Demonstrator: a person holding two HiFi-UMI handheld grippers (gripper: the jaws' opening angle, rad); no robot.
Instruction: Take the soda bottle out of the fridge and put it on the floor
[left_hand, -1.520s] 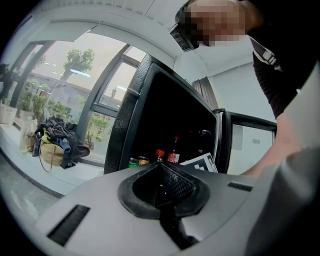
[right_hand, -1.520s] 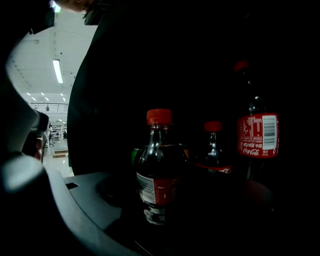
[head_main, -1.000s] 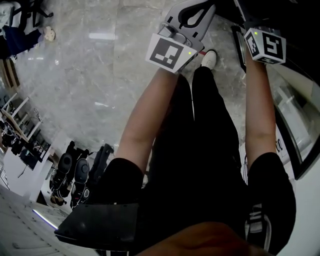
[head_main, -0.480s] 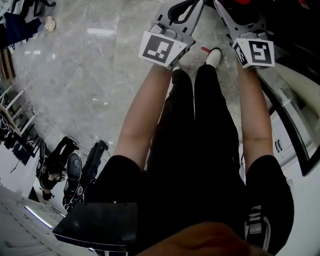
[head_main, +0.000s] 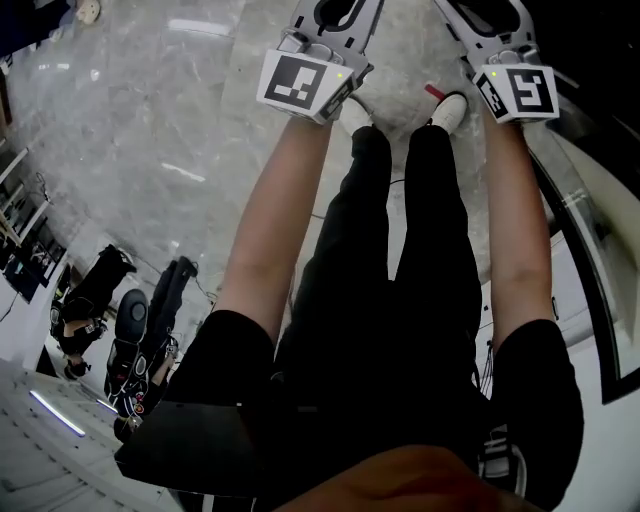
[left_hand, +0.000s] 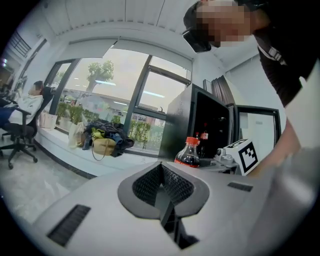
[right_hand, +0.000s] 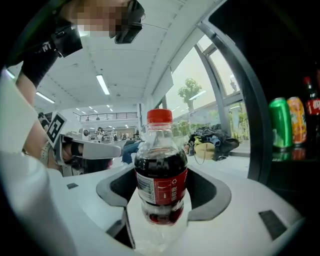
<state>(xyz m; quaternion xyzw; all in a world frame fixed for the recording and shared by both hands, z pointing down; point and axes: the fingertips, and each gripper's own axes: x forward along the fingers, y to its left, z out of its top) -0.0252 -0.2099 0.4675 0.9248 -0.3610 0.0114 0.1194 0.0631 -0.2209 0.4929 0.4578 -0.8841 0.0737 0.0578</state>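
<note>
The soda bottle (right_hand: 161, 170), dark cola with a red cap and red label, stands upright between the jaws of my right gripper (right_hand: 160, 200), which is shut on its lower body. From the left gripper view the same bottle (left_hand: 189, 152) shows beside the right gripper's marker cube (left_hand: 243, 156). My left gripper (left_hand: 161, 172) is shut with nothing in it. In the head view both grippers, left (head_main: 335, 20) and right (head_main: 488, 22), reach past the top edge over the marble floor (head_main: 160, 120); the bottle is out of frame there.
The black fridge (left_hand: 210, 120) stands open close on the right, with cans (right_hand: 287, 130) on its shelf. Its glass door (head_main: 590, 230) is at my right side. My legs and white shoes (head_main: 452, 108) are below. Chairs and bags (head_main: 130, 340) lie at the lower left.
Both grippers have shifted toward the top of the head view, their tips now cut off. My feet have come together under them. The right gripper's hold is unchanged.
</note>
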